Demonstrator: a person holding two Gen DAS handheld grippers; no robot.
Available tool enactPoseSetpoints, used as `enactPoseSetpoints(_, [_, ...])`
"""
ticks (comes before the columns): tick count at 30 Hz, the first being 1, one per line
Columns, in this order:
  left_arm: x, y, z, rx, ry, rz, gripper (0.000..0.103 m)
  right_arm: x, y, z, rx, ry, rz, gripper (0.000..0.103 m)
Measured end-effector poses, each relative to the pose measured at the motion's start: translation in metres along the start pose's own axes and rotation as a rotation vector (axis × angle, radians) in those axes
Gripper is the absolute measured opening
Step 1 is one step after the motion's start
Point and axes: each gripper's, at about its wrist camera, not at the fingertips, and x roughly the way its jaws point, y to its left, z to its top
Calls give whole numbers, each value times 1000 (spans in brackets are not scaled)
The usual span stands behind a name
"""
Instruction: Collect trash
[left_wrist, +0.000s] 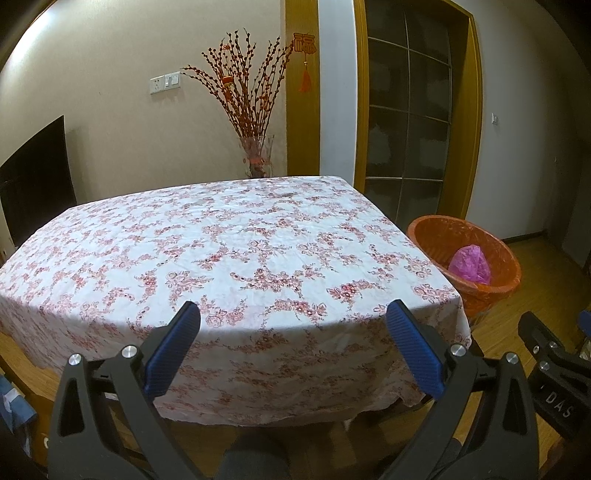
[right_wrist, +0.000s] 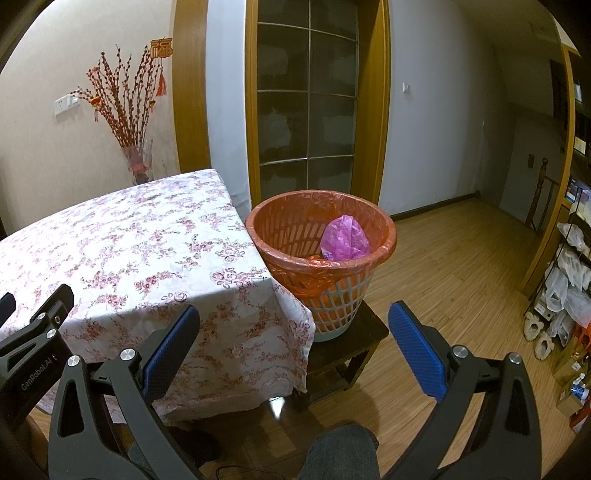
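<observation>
With pink bag (right_wrist: 345, 239) already in orange-lined basket (right_wrist: 388, 248), floral tablecloth (left_wrist: 229, 251) shows no trash; left gripper (left_wrist: 293, 314) and right gripper (right_wrist: 293, 314) both gape, holding nothing; task looks nearly finished.

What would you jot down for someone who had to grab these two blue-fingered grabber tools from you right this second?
Left gripper: open, holding nothing, facing the near edge of the table.
Right gripper: open, holding nothing, pointed toward the trash basket.
The basket stands on a dark low stool by the table's right corner, lined with an orange bag; a crumpled pink plastic bag lies inside.
Done: that pink bag is binned.
Left: no trash shows on the floral tablecloth; check outside these views.
</observation>
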Motion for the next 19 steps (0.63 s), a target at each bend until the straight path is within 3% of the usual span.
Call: enactPoseSetpoints(19, [0, 0, -1, 11, -11, -1, 99, 3, -3, 1, -1, 2, 3, 101])
